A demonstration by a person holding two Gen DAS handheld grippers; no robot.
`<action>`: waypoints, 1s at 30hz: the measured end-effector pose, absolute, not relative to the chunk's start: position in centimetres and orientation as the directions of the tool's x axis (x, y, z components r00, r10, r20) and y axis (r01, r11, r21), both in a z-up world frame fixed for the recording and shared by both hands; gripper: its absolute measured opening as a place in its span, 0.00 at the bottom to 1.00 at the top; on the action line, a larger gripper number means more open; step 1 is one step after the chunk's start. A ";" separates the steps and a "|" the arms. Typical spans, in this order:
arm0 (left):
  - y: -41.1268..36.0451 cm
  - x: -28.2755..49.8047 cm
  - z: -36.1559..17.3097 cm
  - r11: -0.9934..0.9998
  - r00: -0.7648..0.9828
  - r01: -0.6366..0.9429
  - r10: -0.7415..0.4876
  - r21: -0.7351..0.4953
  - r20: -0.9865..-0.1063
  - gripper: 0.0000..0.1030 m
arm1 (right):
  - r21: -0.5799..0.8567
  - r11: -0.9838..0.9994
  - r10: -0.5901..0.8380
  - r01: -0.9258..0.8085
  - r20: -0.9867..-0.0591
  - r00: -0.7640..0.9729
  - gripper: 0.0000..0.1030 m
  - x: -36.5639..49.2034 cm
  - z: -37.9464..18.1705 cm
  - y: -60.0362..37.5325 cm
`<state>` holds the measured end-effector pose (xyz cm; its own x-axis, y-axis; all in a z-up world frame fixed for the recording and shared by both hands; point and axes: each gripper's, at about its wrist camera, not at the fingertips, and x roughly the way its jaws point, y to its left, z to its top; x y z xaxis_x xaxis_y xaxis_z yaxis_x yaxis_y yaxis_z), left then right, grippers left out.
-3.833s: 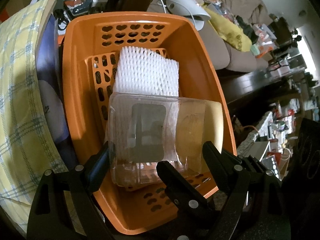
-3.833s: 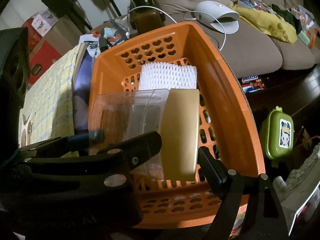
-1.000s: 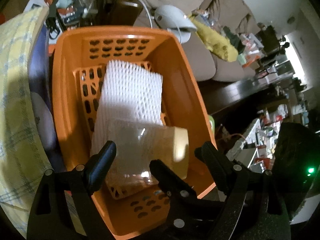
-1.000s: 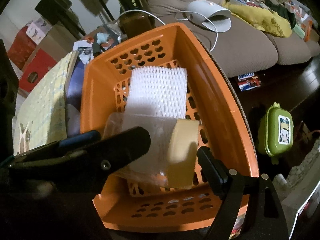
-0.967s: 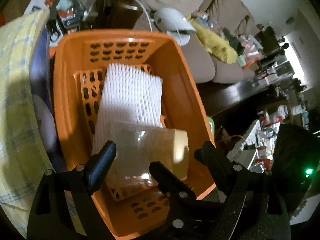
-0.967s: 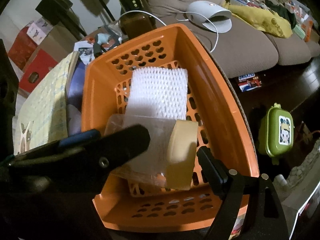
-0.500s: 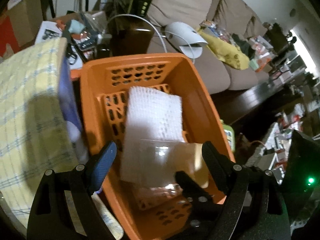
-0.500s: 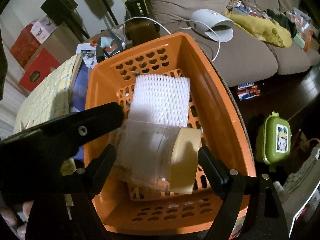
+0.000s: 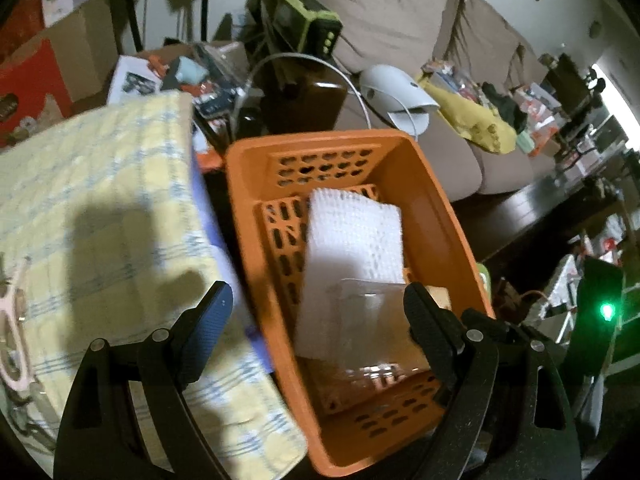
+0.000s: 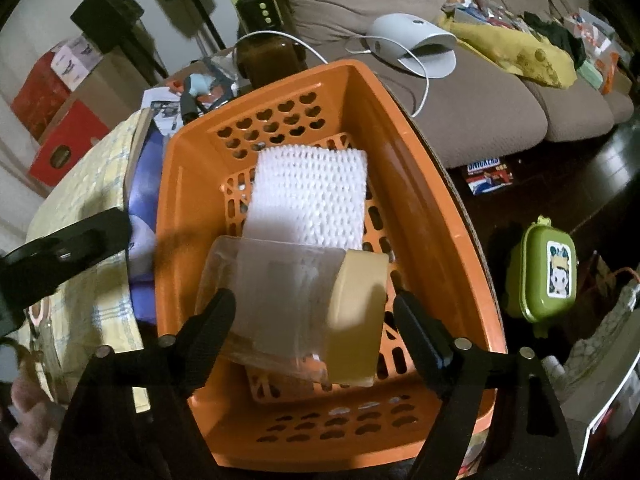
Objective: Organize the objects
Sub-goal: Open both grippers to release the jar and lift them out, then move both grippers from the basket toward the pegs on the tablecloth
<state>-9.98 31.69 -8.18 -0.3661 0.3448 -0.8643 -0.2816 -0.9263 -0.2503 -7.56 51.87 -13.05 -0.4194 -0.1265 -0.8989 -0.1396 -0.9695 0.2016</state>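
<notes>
An orange slotted basket (image 10: 404, 184) (image 9: 436, 216) holds a white foam net (image 10: 312, 196) (image 9: 352, 232). A clear container with a gold lid (image 10: 288, 296) (image 9: 372, 320) lies on its side across the net's near end. My right gripper (image 10: 312, 312) hovers over it with the container framed between its fingers. Its jaws are closing, and the pads do not press on it. My left gripper (image 9: 316, 308) is open and holds nothing, above the basket's left rim. One of its fingers (image 10: 64, 248) shows at the left of the right wrist view.
A yellow checked cloth (image 9: 92, 208) (image 10: 88, 184) lies left of the basket. A brown sofa (image 10: 480, 96) with a white device (image 10: 412, 44) and cable stands behind. A green lunch box (image 10: 548, 272) sits on the dark floor to the right. Boxes and clutter crowd the back left.
My left gripper has pulled up and away to the left, out from over the container. The right gripper's fingers have drawn a little closer together around the container.
</notes>
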 end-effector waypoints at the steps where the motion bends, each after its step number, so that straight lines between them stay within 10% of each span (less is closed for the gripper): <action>1: 31.3 -9.9 -7.9 -0.928 -0.373 -0.280 0.340 -0.244 -0.863 0.83 | 0.206 -0.969 -0.132 -0.138 -0.899 -0.418 0.65 -7.6 -13.1 51.9; 4: 29.6 -9.4 -6.7 -0.932 -0.407 -0.258 0.343 -0.254 -0.847 0.83 | 0.246 -0.962 -0.181 -0.116 -0.897 -0.404 0.37 -7.7 -13.5 51.7; 9: 27.2 -8.1 -4.2 -0.948 -0.488 -0.258 0.296 -0.188 -0.821 0.83 | 0.291 -0.955 -0.247 -0.059 -0.889 -0.387 0.24 -7.6 -13.6 50.7; 30: 7.0 -4.7 -1.8 -0.982 -0.630 -0.073 0.182 -0.176 -0.755 0.84 | 0.244 -0.965 -0.256 0.093 -0.812 -0.525 0.26 -7.3 -10.3 45.2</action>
<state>-4.68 6.95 -1.80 -0.6305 0.1818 -0.7546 -0.0728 -0.9818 -0.1756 -7.33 45.23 -10.27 -0.5249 -0.2558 -0.8118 0.0931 -0.9653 0.2440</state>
